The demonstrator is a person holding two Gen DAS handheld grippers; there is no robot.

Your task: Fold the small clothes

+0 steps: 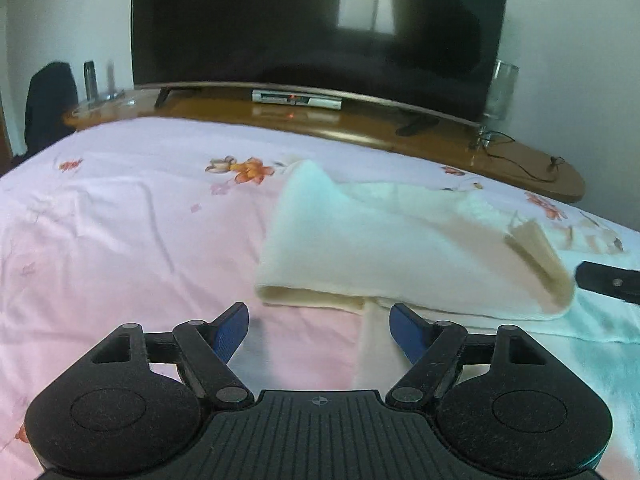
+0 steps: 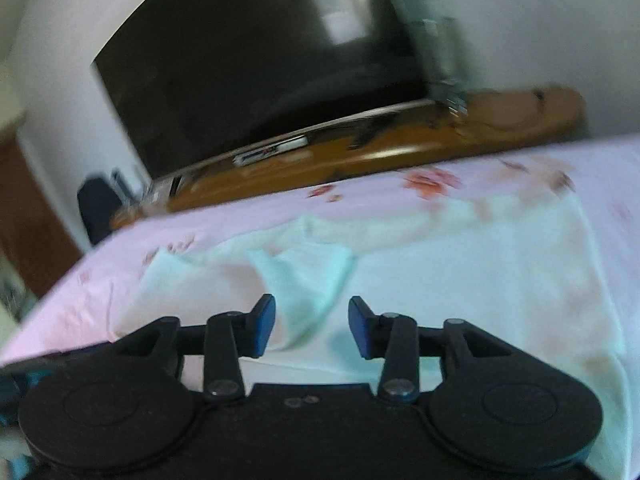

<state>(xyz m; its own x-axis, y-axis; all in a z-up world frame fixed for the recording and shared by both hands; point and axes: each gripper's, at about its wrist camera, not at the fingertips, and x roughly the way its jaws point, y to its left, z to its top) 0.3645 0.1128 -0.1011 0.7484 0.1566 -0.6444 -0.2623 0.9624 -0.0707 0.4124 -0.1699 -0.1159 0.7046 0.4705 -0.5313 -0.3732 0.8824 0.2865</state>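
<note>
A: The left gripper (image 1: 319, 330) is held wide and empty; the cream garment (image 1: 400, 248) is spread on the bedsheet (image 1: 120, 220) just ahead, right of centre.

B: The right gripper (image 2: 311, 326) is parted too, nothing gripped. Soft, light cloth is judged; the near folded edge (image 1: 316, 298) should be pinched.

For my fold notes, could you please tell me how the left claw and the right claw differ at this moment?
The left claw gapes wider than the right claw. The left sits at the cream garment's near edge, a cloth strip between its pads; the right faces a pale crumpled fold. The left view is sharp, the right blurred. Both are open, gripping nothing, over the pink floral bedsheet.
</note>
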